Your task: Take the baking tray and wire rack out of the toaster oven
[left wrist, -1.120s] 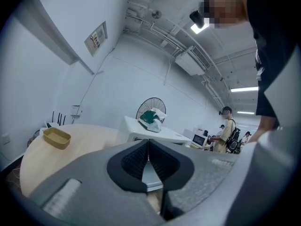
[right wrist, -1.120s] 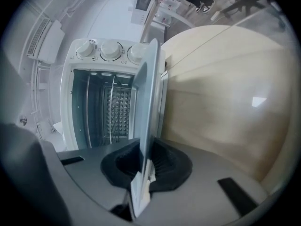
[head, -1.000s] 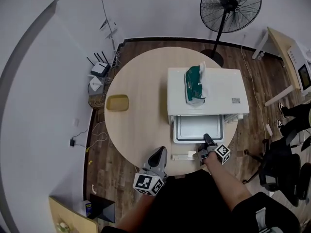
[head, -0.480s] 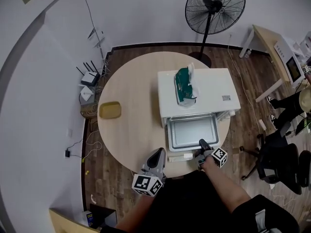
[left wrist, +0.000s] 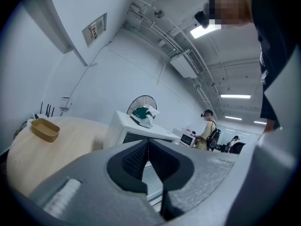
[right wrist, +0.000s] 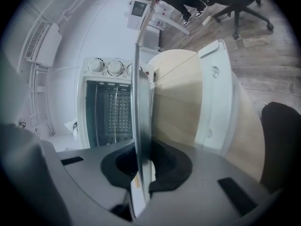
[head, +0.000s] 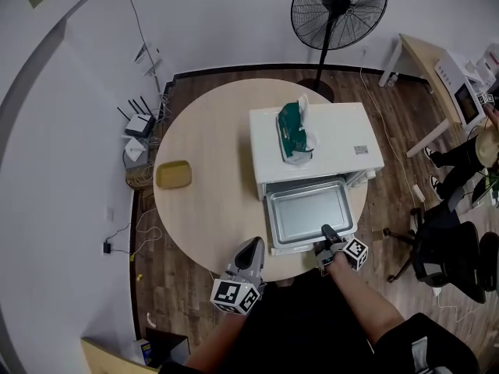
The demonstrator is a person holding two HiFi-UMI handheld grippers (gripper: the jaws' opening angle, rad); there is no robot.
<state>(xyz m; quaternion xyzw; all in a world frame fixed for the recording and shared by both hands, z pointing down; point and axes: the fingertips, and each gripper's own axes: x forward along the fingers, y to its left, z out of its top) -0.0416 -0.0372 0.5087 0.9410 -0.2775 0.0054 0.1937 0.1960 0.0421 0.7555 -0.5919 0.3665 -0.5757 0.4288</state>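
Tray first: the baking tray [head: 308, 213] lies level, most of it out of the mouth of the toaster oven [head: 343, 142], above the dropped door [right wrist: 217, 98] at the near edge of the round worktop [head: 210, 170]. My right gripper [head: 325, 230] has its jaws clenched on the tray's near rim; in the right gripper view that rim runs edge-on between them. The wire rack [right wrist: 108, 109] sits inside the oven cavity. My left gripper [head: 253, 248] hangs over the worktop's near edge, left of the tray and apart from it — jaws pressed together on nothing. A green tissue pack [head: 292, 127] lies on the oven's roof, and a yellow dish [head: 173, 175] sits well off to the left.
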